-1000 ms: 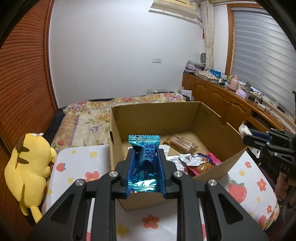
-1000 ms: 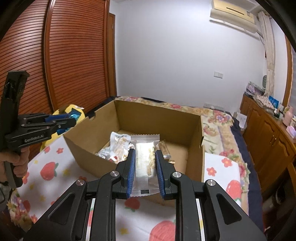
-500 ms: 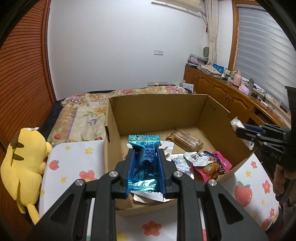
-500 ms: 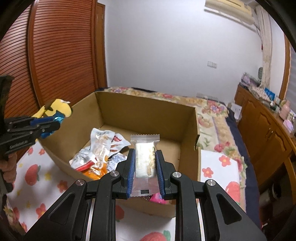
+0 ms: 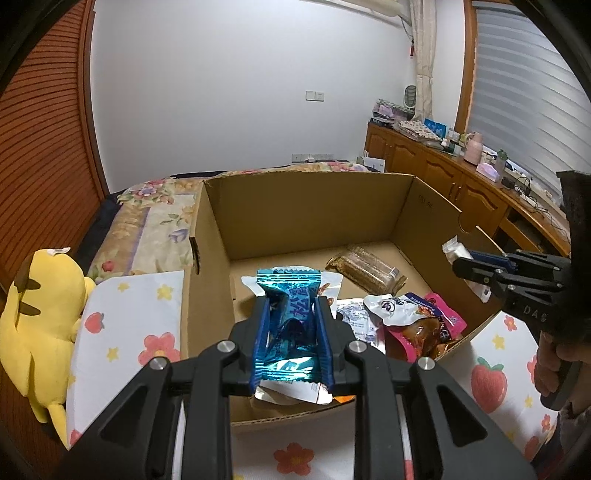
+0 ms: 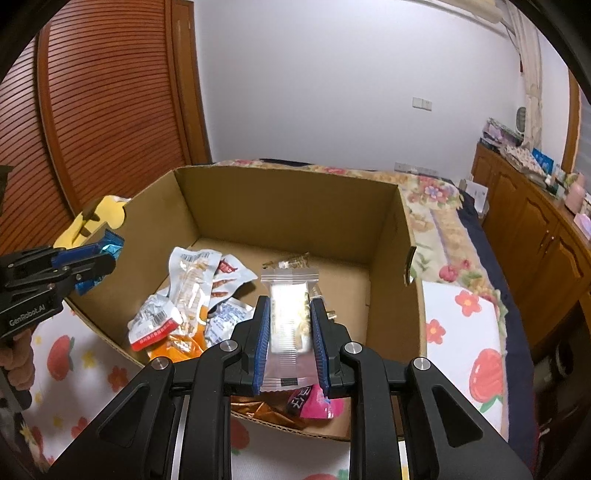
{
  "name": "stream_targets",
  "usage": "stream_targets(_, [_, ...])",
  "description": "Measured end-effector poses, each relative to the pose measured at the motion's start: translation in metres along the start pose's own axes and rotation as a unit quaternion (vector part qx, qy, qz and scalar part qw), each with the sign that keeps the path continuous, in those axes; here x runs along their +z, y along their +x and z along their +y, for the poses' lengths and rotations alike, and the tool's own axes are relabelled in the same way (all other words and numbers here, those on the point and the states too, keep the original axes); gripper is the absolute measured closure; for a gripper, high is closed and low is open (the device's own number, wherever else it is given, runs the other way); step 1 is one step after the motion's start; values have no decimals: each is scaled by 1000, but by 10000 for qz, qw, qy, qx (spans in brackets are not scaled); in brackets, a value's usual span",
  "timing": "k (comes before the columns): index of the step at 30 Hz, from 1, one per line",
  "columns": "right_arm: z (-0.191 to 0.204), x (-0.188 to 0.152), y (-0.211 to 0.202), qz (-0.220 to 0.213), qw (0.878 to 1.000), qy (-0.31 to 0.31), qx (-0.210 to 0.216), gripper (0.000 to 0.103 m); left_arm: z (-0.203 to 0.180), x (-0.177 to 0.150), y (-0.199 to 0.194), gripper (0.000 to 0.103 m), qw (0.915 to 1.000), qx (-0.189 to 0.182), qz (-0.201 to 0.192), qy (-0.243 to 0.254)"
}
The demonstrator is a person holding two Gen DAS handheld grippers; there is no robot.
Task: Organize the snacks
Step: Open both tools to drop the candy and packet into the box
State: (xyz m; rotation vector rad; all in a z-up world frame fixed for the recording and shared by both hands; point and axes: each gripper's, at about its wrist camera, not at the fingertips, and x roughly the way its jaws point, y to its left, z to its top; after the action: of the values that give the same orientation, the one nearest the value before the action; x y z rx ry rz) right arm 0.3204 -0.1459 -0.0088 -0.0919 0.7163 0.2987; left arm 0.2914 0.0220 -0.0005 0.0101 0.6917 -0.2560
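Two snacks held over cardboard box (image 5: 306, 206): blue foil candy (image 5: 290, 332) clamped in left gripper (image 5: 291, 345), clear-wrapped bar (image 6: 290, 325) clamped in right gripper (image 6: 290, 343). Both lie lengthwise along fingers, far ends pointing toward box's back wall. Loose packets (image 6: 188, 295) on box floor. Yellow plush toy (image 5: 33, 321) left of box.

I'm working in a home bedroom. Beyond my tongs lies a bed (image 5: 155, 218) under a floral quilt (image 6: 439, 229), and a yellow Pikachu plush (image 5: 33, 317) sits off to the left of the left tongs. A slatted wooden wardrobe door (image 6: 107, 99) fills the left wall. To the right runs a low wooden cabinet (image 5: 443, 177) cluttered with toiletries, under a window blind (image 5: 524, 96), with an air conditioner (image 5: 373, 7) high on the white wall.
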Motion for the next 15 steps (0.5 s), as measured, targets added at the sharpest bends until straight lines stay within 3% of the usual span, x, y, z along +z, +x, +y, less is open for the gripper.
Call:
stream_targets(7, [3, -3, 4, 38, 10000, 11, 58, 82, -1, -1, -1, 79, 10000, 11, -1, 34])
stream_targets(11, [4, -5, 6, 51, 10000, 27, 62, 81, -1, -1, -3, 56, 10000, -29, -40, -10])
stream_targets(15, [5, -5, -1, -41, 9999, 63, 114, 71, -2, -2, -8, 51, 10000, -9, -85, -13])
